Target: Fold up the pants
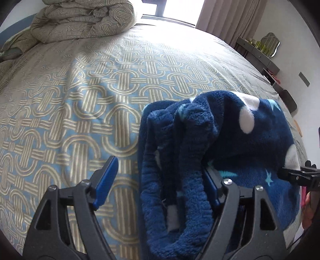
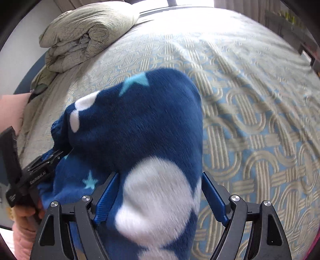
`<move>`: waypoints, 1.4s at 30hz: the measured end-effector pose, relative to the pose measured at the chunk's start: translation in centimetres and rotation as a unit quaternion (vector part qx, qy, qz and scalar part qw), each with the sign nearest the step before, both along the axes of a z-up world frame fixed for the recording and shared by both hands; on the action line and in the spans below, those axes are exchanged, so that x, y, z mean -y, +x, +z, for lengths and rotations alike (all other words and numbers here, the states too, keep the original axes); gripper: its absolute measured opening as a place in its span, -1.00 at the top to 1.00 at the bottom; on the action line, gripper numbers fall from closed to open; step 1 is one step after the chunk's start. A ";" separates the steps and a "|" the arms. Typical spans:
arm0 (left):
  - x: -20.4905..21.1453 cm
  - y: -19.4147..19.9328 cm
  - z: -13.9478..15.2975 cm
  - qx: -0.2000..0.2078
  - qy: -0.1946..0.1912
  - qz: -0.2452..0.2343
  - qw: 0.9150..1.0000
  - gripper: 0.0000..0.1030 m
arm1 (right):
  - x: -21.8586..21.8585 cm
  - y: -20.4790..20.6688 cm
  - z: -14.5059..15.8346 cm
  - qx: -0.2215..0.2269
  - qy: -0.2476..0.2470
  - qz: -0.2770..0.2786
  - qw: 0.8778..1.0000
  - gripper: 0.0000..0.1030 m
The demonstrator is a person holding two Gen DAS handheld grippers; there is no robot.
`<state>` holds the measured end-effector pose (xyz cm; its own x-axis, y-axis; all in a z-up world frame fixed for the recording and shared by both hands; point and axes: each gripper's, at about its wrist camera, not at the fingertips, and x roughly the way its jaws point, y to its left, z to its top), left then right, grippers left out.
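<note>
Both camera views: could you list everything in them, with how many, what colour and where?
pants: one, fuzzy navy with white dots and pale blue stars, bunched on the bed between the two grippers
bedspread: one, blue and beige loop pattern, covering the bed
folded duvet: one, beige with the same pattern, at the far left corner of the bed
curtain: one, beige, by the bright window
shelf unit: one, dark grey, against the far right wall, small greenish items on top
left gripper: one, black with blue pads, jaws open, pants bunched between them
right gripper: one, black with blue pads, jaws wide around the pants
hand: one, on the left gripper's handle
</note>
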<state>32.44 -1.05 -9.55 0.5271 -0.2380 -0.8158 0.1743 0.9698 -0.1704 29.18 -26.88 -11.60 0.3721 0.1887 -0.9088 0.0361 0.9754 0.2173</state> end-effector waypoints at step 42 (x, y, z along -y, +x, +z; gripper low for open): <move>-0.2 -0.9 -0.3 -0.055 -0.047 -0.081 0.994 -0.80 | 5.2 -5.8 1.2 0.036 0.010 0.005 0.999 -0.84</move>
<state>31.51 -0.83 -9.85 0.3854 -0.3904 -0.8361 0.3016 0.9096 -0.2857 23.42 -32.08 -10.36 0.4343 0.2108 -0.8758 0.0092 0.9711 0.2383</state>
